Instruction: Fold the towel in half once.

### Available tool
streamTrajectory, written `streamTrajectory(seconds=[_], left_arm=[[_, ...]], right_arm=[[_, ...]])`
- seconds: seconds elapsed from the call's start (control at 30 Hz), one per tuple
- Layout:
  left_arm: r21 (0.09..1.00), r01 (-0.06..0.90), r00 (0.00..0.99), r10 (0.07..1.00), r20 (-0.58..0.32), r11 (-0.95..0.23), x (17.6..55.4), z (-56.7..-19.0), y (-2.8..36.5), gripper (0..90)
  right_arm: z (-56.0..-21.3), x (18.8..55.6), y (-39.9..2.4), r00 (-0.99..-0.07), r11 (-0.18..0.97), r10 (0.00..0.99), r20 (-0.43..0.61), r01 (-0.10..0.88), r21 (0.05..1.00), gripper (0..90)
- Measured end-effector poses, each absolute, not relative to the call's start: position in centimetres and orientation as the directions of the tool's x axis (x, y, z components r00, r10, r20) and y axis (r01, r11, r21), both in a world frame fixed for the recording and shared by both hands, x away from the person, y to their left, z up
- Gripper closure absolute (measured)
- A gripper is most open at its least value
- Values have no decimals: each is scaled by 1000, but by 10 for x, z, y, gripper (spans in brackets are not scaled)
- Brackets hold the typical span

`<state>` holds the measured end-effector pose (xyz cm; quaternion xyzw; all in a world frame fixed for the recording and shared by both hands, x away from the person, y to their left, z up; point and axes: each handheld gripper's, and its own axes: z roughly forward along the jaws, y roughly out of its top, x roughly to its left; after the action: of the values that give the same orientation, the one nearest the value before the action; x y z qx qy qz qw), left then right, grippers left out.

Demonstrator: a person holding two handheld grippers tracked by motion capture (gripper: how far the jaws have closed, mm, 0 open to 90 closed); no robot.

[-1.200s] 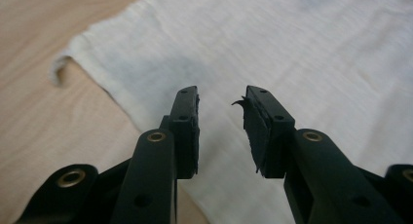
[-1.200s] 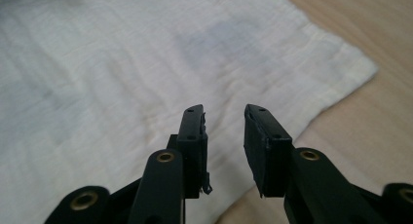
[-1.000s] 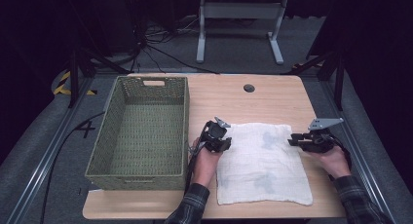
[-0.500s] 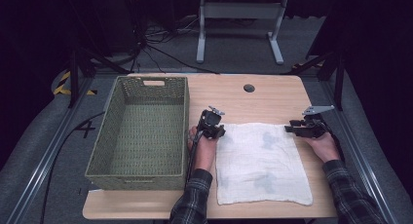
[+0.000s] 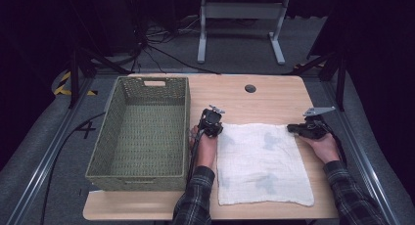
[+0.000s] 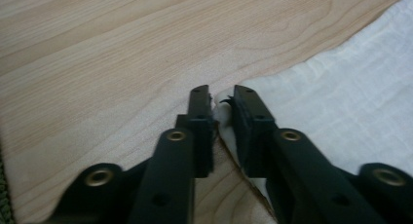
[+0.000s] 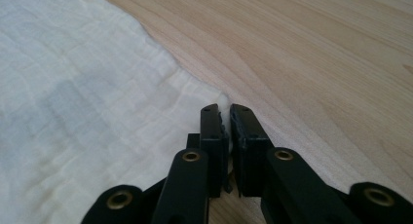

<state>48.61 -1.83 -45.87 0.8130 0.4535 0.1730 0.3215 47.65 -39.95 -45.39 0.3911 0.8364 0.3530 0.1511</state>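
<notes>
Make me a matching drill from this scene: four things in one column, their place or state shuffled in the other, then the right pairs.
Things:
1. left gripper
2. right gripper
3. basket
4. cloth

Places or states:
A. woven, green, empty, at the table's left side
B. jaws just closed on the cloth's far right corner
C. spread flat on the wooden table
D. jaws just closed on the cloth's far left corner

Pairs: 1-D, 2-B, 3-A, 4-C
</notes>
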Motion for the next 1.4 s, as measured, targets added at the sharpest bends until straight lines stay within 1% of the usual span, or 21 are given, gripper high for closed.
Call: streamTrajectory(seconds=[0.17,0.5,0.67,0.97,1.1,1.2,1.27,1.4], left_arm=[[677,651,522,850,-71,-343,488,-457,-15,869],[722,616,521,850,-76,-313,470,-438,-12,872],[743,598,510,858,-66,-299,450,-429,-10,872],[749,592,506,860,-59,-297,412,-421,-8,872],[742,595,502,864,-42,-309,392,-423,-9,872],[742,599,501,864,-54,-301,379,-427,-8,872],[737,599,504,863,-45,-312,371,-430,-8,872],[720,613,520,852,-58,-325,363,-437,-8,872]], right_arm=[[-454,475,-399,-651,455,759,5,537,711,859],[-441,467,-406,-647,440,762,-10,506,742,861],[-432,450,-409,-651,431,759,-3,499,752,861],[-423,415,-411,-678,455,735,-4,489,744,861],[-420,400,-413,-688,463,725,-1,487,741,861],[-421,391,-413,-695,468,718,12,496,732,861],[-424,386,-412,-700,472,713,20,502,725,860],[-430,378,-412,-704,481,710,37,522,704,861]])
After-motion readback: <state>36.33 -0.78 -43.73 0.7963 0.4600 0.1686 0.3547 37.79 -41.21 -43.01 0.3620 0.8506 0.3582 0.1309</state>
